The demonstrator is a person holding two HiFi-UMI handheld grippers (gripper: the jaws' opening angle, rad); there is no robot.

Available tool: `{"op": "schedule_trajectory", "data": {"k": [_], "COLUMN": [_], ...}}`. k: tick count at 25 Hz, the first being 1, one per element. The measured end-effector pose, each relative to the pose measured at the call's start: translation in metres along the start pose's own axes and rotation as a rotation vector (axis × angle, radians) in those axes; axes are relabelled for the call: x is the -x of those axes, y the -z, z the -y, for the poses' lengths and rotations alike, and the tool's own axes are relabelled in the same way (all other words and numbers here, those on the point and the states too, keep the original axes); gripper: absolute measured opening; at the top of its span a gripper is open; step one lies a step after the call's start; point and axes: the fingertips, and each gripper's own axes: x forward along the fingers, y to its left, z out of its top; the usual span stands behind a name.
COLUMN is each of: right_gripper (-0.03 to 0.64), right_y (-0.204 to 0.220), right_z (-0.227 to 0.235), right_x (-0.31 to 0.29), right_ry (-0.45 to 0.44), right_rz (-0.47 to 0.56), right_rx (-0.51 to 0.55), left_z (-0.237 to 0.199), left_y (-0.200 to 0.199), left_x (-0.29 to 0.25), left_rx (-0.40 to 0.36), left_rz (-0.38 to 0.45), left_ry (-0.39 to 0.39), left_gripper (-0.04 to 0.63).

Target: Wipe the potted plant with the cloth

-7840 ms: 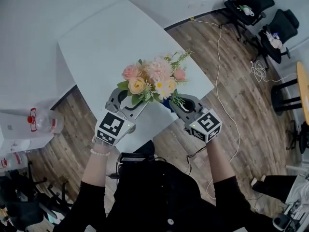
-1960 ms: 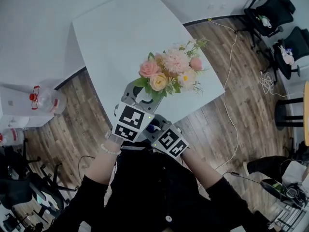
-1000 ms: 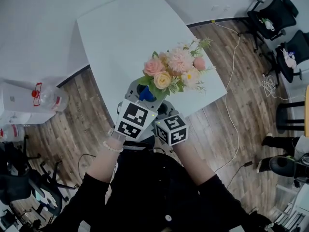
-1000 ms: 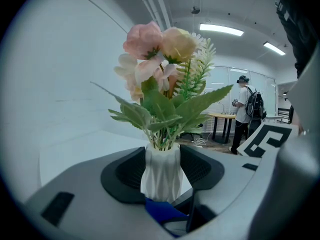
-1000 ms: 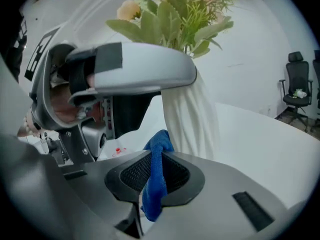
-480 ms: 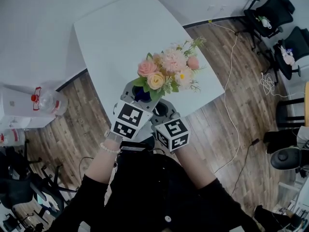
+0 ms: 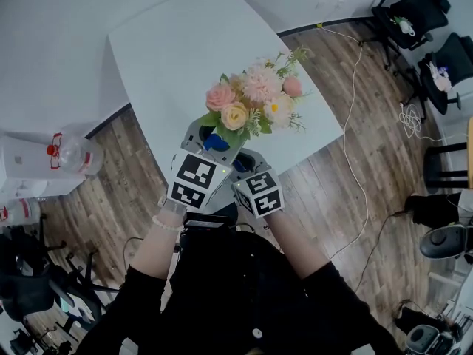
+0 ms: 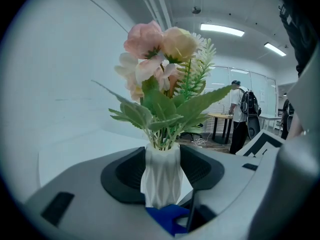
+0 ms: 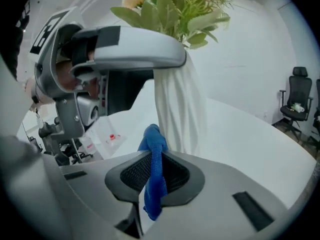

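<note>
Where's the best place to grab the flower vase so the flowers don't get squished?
Take the white vase by its ribbed body, below the leaves, coming level from the side. It is upright and narrow, so two jaws fit either side, as the left gripper holds it now. The flowers on top spread wide and look soft.

In the head view the flowers hide the white vase below them.

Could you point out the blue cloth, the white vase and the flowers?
blue cloth (image 9: 155,150): right gripper view, its upper fold.
white vase (image 8: 161,175): left gripper view, middle of its body.
flowers (image 7: 260,86): head view, the large pink bloom.
</note>
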Motion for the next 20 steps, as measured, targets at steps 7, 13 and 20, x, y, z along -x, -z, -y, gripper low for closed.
{"op": "schedule_trajectory", "data": {"k": [7, 13, 20], "right_gripper": [0.072, 0.072, 0.072], "right_y": [0.028, 0.039, 0.035], "right_z": [0.033, 0.076, 0.119], "right_x": [0.009, 0.014, 0.01], "right_ry": [0.074, 0.157, 0.205], "right_rz": [-0.054, -0.067, -0.091], "right_rx": [-0.038, -0.066, -0.05], "left_z": [-0.001, -0.002, -0.006], "left_y": [0.0, 0.0, 0.0], "left_x": [-0.001, 0.0, -0.002], "left_rx": [-0.004, -0.01, -0.018], "left_rz": [0.006, 0.013, 0.032], "left_ry": [0.012, 0.03, 0.083], "left_gripper": [0.225, 0.225, 0.225]}}
